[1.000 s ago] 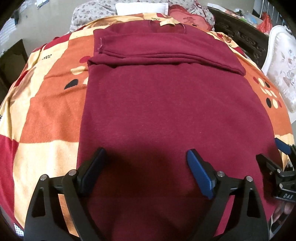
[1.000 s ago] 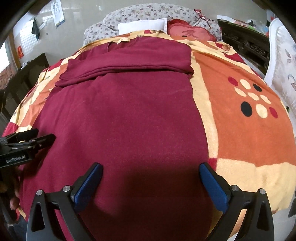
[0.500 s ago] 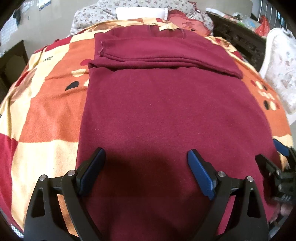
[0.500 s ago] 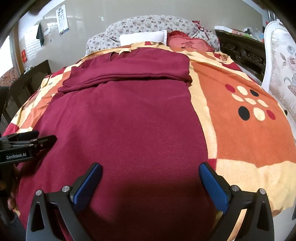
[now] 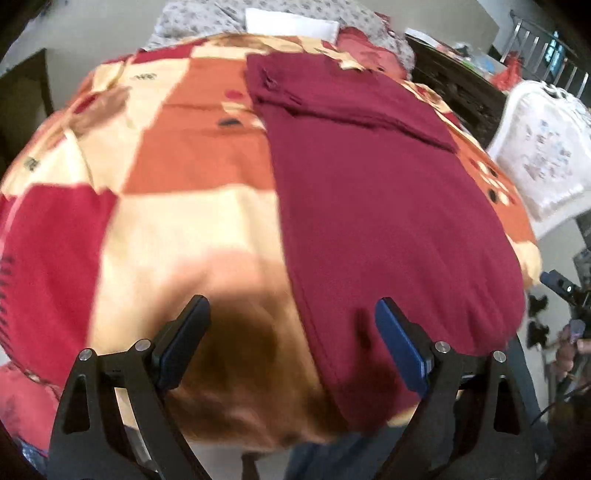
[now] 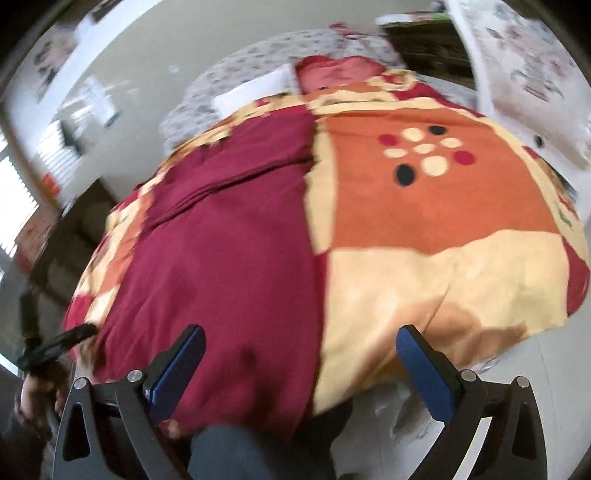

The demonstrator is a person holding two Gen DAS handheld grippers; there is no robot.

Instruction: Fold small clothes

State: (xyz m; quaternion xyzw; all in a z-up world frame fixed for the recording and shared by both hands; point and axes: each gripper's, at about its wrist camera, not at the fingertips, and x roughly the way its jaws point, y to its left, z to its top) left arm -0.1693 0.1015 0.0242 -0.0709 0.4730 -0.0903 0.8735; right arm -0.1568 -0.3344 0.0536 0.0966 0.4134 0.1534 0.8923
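Note:
A dark red garment (image 5: 384, 192) lies flat on the patterned bedspread (image 5: 177, 184), its top part folded down at the far end. It also shows in the right wrist view (image 6: 229, 258). My left gripper (image 5: 291, 332) is open and empty above the garment's near left corner, its jaws straddling the left edge. My right gripper (image 6: 299, 362) is open and empty above the near right corner, straddling the right edge. Each gripper shows at the other view's side: the right one (image 5: 561, 291), the left one (image 6: 55, 347). Both views are motion-blurred.
The bedspread's near edge (image 6: 424, 373) drops off just in front of the grippers. Pillows (image 5: 291, 24) lie at the bed's head. A white padded chair (image 5: 546, 155) and dark wooden furniture (image 5: 458, 85) stand to the right. A dark cabinet (image 6: 74, 236) stands left.
Both grippers have pulled back toward the bed's near edge and swung apart, the left one leftward and the right one rightward. Both stay open. The garment has not moved.

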